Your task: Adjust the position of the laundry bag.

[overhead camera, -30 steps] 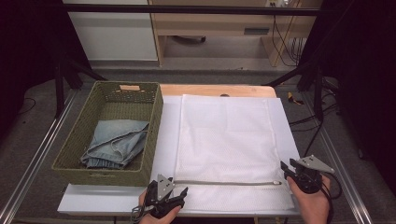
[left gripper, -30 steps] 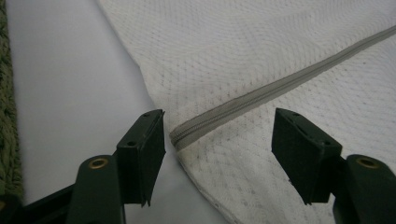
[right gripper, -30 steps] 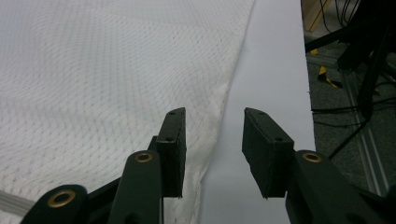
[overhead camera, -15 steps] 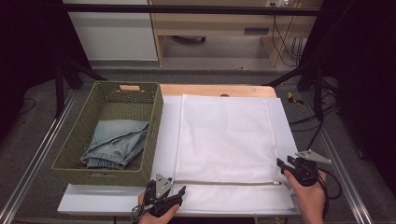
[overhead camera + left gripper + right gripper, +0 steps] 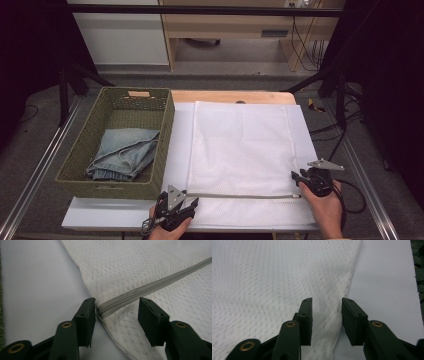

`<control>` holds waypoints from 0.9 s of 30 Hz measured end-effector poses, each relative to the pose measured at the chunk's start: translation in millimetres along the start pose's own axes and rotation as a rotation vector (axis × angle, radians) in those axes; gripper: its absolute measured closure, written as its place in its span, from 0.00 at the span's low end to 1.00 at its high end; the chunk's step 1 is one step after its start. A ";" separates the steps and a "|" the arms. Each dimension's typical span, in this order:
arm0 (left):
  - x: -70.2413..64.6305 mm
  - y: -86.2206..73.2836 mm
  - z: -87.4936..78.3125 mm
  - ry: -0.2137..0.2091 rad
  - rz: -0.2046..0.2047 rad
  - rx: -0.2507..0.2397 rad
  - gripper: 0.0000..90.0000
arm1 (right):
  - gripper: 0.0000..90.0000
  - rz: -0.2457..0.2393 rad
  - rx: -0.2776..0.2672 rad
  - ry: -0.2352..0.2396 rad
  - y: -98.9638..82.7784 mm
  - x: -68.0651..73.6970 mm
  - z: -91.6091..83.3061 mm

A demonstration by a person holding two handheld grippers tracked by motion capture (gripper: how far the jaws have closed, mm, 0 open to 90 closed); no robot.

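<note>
The flat white mesh zippered laundry bag (image 5: pixel 242 150) is straddled at its 2 near corners by the left gripper (image 5: pixel 117 312) and right gripper (image 5: pixel 327 315), jaws apart, just closing.

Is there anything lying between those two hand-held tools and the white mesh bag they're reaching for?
Nothing visible. The left tool has its jaws either side of the zipper's end, closing in, and the right tool straddles the mesh bag's edge, with no object in between.
</note>
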State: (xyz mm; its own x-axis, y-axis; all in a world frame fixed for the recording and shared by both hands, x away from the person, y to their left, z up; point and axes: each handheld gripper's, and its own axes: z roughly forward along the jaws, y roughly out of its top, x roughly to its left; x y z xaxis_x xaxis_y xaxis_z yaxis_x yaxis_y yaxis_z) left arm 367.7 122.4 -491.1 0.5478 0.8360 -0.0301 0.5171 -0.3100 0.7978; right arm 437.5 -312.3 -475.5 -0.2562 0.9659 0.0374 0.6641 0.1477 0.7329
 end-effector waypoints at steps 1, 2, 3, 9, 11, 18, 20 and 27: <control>-0.2 0.0 0.1 0.000 0.002 -0.001 0.56 | 0.72 -0.007 0.002 0.001 0.2 0.2 0.3; -0.3 0.1 0.3 0.002 0.004 -0.001 0.57 | 0.73 -0.009 0.002 0.001 0.3 0.7 0.4; -0.2 0.3 0.4 0.001 0.005 -0.001 0.62 | 0.77 -0.014 0.001 0.000 0.6 1.3 0.5; -0.3 1.2 2.1 0.000 0.017 -0.008 0.76 | 0.87 -0.030 0.003 0.001 1.0 2.6 1.7; 0.0 1.7 2.6 0.002 0.020 -0.008 0.82 | 0.90 -0.041 0.006 0.003 1.3 3.5 2.3; -0.2 2.7 1.1 0.012 0.025 -0.004 0.90 | 0.96 -0.062 0.013 0.012 2.8 7.7 4.5; 0.3 2.7 0.3 0.014 0.022 -0.002 0.91 | 0.97 -0.071 0.013 0.013 3.3 9.3 5.3; 1.9 2.2 -2.5 0.025 0.017 0.001 0.92 | 0.97 -0.085 0.014 0.033 5.2 14.0 7.4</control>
State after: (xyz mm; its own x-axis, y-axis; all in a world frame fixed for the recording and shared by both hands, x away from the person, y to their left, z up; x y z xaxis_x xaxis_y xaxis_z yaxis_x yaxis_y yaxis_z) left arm 368.3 124.4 -487.9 0.5396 0.8419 -0.0015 0.5084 -0.3244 0.7977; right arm 442.5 -296.5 -476.2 -0.3353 0.9421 -0.0017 0.6484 0.2321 0.7250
